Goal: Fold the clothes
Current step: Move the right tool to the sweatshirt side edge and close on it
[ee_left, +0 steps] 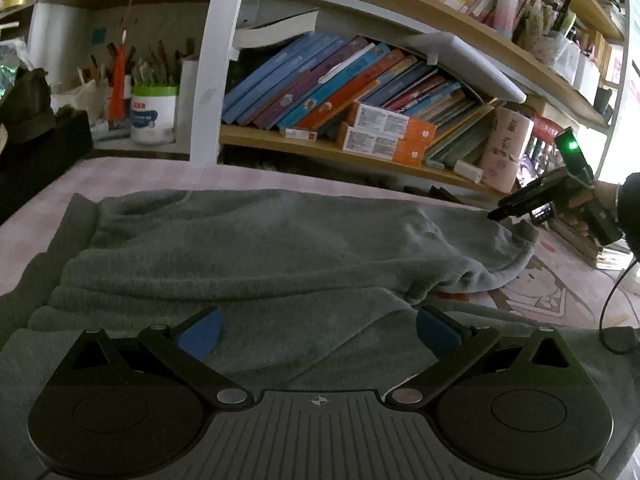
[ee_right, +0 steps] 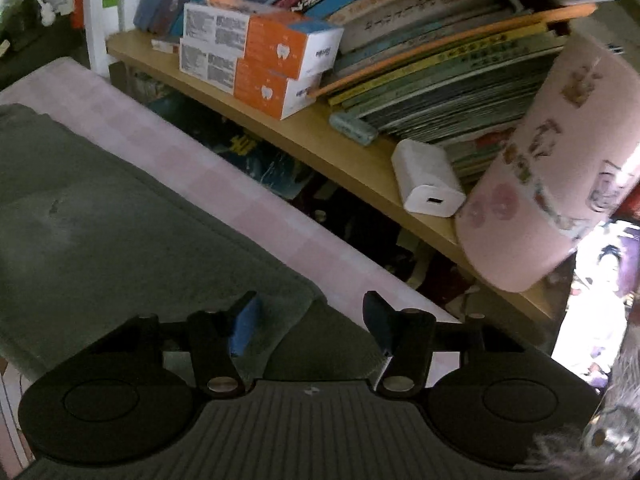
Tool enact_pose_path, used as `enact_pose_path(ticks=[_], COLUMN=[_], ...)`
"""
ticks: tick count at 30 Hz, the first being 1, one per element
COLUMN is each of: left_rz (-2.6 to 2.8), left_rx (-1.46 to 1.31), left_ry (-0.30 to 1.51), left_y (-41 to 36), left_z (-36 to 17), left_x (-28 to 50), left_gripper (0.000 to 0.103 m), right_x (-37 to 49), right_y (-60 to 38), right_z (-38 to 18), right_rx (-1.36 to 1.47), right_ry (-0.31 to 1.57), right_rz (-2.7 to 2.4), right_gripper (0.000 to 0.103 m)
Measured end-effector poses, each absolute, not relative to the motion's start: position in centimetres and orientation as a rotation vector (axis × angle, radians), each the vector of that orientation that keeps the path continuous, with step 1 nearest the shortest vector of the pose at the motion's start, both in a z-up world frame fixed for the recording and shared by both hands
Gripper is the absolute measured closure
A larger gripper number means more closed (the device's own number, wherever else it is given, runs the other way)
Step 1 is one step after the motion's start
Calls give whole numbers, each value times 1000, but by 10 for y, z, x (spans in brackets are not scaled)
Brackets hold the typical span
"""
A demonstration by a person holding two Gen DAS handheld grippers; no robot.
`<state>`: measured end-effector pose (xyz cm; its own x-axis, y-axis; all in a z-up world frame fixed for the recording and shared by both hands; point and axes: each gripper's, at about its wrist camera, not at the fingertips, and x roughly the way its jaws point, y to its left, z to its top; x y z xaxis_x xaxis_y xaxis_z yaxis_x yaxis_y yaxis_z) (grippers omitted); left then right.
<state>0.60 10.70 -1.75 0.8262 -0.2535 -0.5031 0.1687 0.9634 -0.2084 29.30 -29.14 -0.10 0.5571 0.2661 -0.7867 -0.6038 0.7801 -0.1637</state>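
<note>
The left gripper [ee_left: 318,334] has its blue-padded fingers [ee_left: 202,334] spread wide apart, nothing caught between them, poised low over the near part of a grey sweatshirt [ee_left: 248,256]. The cloth runs between and under both pads. The garment lies rumpled across a pale pink checked cover [ee_left: 132,174], with thick rolls of fabric bunched toward the left and one end trailing to the right, where the edge curls over itself. A cartoon face printed on the cover [ee_left: 536,292] peeks out just past that curled edge.

At that far end sits the right gripper [ee_right: 310,326], also parted, its fingers [ee_right: 244,328] straddling the corner of the sweatshirt without pinching it; the left pad lies against the cloth, the right pad stands off over the pink cover. From the left wrist view the same tool appears as a dark body with a green light [ee_left: 573,146], its tip touching or just above the garment's edge; I cannot tell which.

Beyond the bed runs a wooden shelf [ee_right: 352,152] crowded with leaning books [ee_left: 320,80], two stacked orange-and-white boxes [ee_right: 256,56], a white charger block [ee_right: 426,180] and a pink patterned tube [ee_right: 548,160]. Further left a green-rimmed tub holds brushes [ee_left: 154,114].
</note>
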Motion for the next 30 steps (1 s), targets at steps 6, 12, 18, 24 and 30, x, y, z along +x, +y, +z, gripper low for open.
enact_pose_path(ticks=[6, 12, 18, 24, 30], left_rz=[-229, -234, -235, -234, -239], left_rx=[-190, -207, -211, -211, -227], left_ry=[564, 571, 573, 572, 571], left_y=[111, 113, 113, 113, 116], left_z=[-19, -20, -19, -18, -19], left_x=[8, 10, 11, 11, 11], left_gripper=[0, 0, 0, 0, 0], right_x=[310, 315, 286, 227, 142], right_y=[-297, -313, -290, -245, -243], right_z=[-8, -10, -5, 7, 58], right_rx=[-411, -270, -390, -752, -775], right_ry=[895, 937, 902, 665, 401], right_rz=[583, 602, 577, 406, 358], right_gripper=[47, 54, 83, 87, 87])
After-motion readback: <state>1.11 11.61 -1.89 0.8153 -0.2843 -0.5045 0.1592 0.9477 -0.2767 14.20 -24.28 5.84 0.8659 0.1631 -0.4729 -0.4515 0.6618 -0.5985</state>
